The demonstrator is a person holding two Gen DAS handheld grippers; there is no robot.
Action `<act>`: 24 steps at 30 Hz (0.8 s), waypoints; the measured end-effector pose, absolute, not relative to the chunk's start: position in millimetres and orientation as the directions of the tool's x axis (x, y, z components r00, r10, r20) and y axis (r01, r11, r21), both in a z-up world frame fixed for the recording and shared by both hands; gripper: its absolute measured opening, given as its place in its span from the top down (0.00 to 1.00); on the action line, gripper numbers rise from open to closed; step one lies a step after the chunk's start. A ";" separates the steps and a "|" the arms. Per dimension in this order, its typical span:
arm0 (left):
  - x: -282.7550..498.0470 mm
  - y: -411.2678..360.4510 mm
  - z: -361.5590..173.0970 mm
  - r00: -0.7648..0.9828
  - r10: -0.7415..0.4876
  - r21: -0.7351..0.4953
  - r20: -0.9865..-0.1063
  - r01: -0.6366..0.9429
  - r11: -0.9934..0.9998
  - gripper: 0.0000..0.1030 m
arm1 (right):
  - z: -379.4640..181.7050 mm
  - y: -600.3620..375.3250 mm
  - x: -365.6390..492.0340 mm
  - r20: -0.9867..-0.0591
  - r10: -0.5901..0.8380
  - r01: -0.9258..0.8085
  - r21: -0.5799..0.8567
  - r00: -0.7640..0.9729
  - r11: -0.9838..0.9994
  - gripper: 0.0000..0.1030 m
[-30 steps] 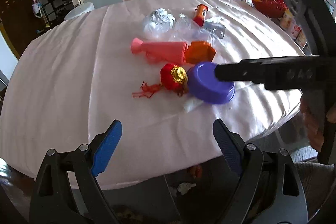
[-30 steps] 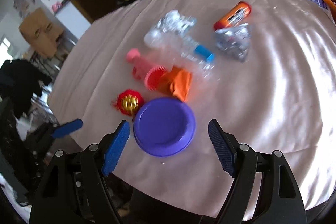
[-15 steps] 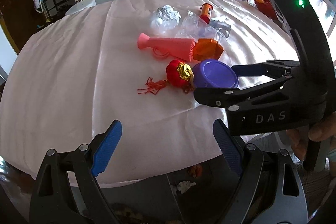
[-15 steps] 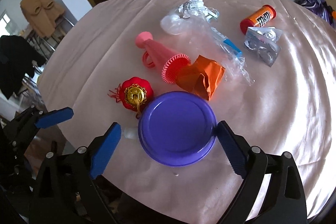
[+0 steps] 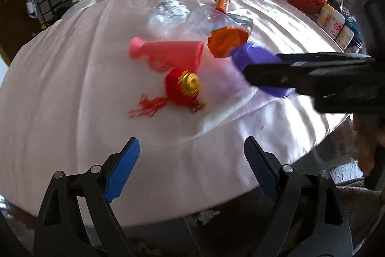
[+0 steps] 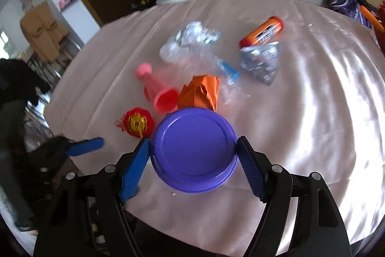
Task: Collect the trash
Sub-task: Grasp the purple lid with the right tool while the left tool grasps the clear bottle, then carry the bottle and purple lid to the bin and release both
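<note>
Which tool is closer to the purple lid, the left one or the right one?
Right. The right tool has a finger on each side of the purple lid. The left tool is open at the table's near edge, well short of it.

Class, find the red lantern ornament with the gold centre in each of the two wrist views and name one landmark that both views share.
Left wrist view: the red lantern ornament lies at centre, on the tablecloth, left of the purple lid.
Right wrist view: the ornament lies lower left of centre, just left of the lid.
Shared landmark: the pink cone lying just beyond the ornament.
</note>
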State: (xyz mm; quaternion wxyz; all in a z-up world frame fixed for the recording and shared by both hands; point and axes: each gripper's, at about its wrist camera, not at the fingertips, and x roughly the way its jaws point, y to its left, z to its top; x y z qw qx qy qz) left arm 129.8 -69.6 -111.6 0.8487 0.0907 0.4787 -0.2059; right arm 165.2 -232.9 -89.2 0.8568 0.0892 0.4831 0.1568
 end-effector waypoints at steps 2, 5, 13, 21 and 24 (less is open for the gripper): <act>135.7 -76.1 -115.6 0.447 -0.277 -0.054 -0.851 0.448 0.892 0.23 | -84.4 -245.2 165.6 -0.788 0.364 -0.162 0.328 0.496 0.931 0.28; 140.8 -90.3 -117.5 0.463 -0.296 -0.046 -0.835 0.478 0.877 0.35 | -80.5 -258.5 162.5 -0.777 0.368 -0.133 0.351 0.511 0.927 0.28; 124.9 -117.9 -115.4 0.436 -0.360 -0.038 -0.825 0.592 0.805 0.83 | -80.4 -271.0 159.0 -0.764 0.388 -0.103 0.394 0.515 0.913 0.28; 109.3 -106.7 -104.6 0.418 -0.395 -0.081 -0.819 0.597 0.798 0.88 | -60.6 -279.1 138.4 -0.719 0.410 -0.121 0.419 0.561 0.900 0.28; 100.0 -100.4 -89.8 0.432 -0.412 -0.088 -0.802 0.598 0.797 0.88 | -53.0 -278.8 130.7 -0.704 0.421 -0.135 0.425 0.572 0.895 0.28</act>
